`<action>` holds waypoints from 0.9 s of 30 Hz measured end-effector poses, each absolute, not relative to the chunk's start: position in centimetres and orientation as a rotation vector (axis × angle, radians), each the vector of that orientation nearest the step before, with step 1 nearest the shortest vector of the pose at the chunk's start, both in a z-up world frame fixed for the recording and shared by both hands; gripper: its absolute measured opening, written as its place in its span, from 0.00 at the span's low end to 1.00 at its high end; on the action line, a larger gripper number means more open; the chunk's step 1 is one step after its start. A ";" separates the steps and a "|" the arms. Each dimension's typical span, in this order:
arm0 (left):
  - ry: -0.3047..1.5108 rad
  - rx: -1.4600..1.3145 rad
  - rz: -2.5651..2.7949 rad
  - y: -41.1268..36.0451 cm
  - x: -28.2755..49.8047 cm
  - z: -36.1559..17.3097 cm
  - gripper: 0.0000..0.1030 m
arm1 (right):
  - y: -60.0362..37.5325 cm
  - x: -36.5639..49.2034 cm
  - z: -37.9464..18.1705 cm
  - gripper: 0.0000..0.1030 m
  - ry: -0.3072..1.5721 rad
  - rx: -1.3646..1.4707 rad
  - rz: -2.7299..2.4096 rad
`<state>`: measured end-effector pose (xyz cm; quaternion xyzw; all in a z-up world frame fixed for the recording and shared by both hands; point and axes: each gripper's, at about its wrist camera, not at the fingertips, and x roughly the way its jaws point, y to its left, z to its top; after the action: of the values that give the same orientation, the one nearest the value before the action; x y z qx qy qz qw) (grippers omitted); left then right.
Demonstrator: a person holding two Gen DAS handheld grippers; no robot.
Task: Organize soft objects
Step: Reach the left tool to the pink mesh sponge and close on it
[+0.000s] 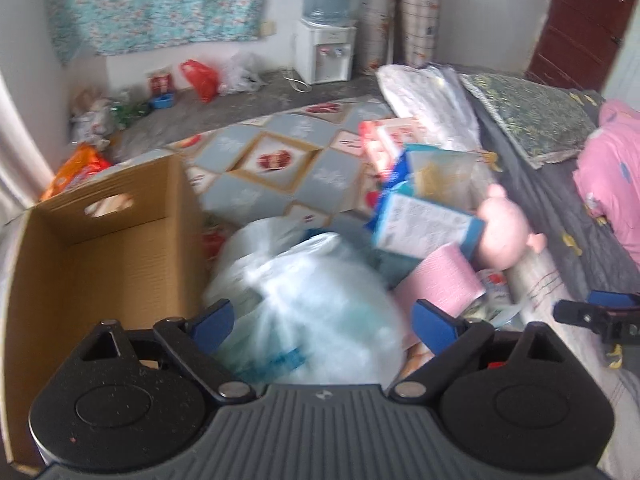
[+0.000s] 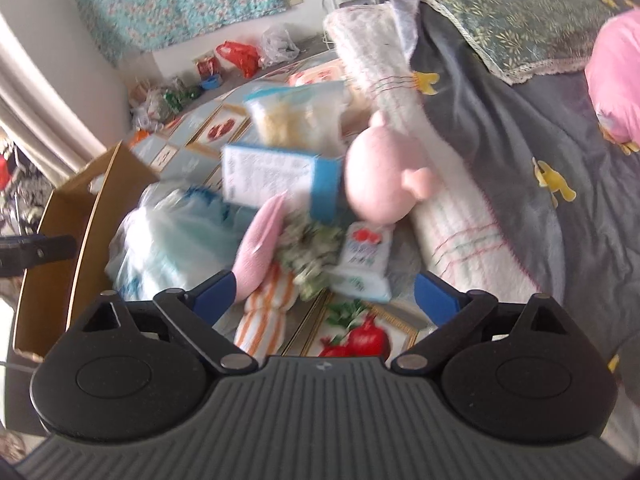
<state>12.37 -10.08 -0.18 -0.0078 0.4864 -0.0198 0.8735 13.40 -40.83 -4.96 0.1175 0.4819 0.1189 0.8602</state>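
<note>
Right now both grippers hang over a bed spread with a patterned sheet [image 1: 276, 160], and both views are smeared with blur. The left gripper [image 1: 322, 322] has its blue-tipped jaws spread wide, and between them sits a bulging white plastic bag [image 1: 316, 300]; whether the pads actually touch the bag I cannot tell, and nothing looks pinched. Just beside the bag, at the bed's near left edge, stands an open cardboard box [image 1: 100, 256] with a cut-out handle in its far wall. The right gripper [image 2: 324, 294] is likewise wide open and holds nothing; below its jaws lie an orange-striped cloth [image 2: 264, 316] and a small white packet [image 2: 364, 260], with a leafy green-and-white bundle [image 2: 310, 248] between them. Past these, toward the middle of the bed, a pink plush toy [image 2: 380, 176] rests against a rolled cream blanket [image 2: 452, 216], touching a blue-and-white box [image 2: 280, 180]; a folded pink cloth [image 2: 260, 236] leans under that box, and a clear bag of pale yellow stuff [image 2: 300, 116] lies behind it. On the bed's right side are a grey quilt [image 2: 500, 128], a green floral pillow [image 2: 532, 24] and a pink cushion [image 2: 616, 64].
</note>
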 end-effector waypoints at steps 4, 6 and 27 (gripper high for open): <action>1.066 -0.052 -0.097 -12.7 15.4 -1.4 0.87 | -43.4 16.8 -6.0 0.87 1.014 0.322 0.264; 1.098 -0.040 -0.135 -14.1 16.6 -2.5 0.85 | -44.2 18.2 -6.6 0.81 1.022 0.360 0.283; 1.286 0.192 -0.324 -21.4 19.8 -10.4 0.61 | -43.5 24.2 -10.0 0.41 1.098 0.481 0.595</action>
<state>19.83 -21.40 -10.42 0.0892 0.5958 -0.1501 0.7840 24.18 -43.47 -9.98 0.2230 0.5088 0.2756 0.7845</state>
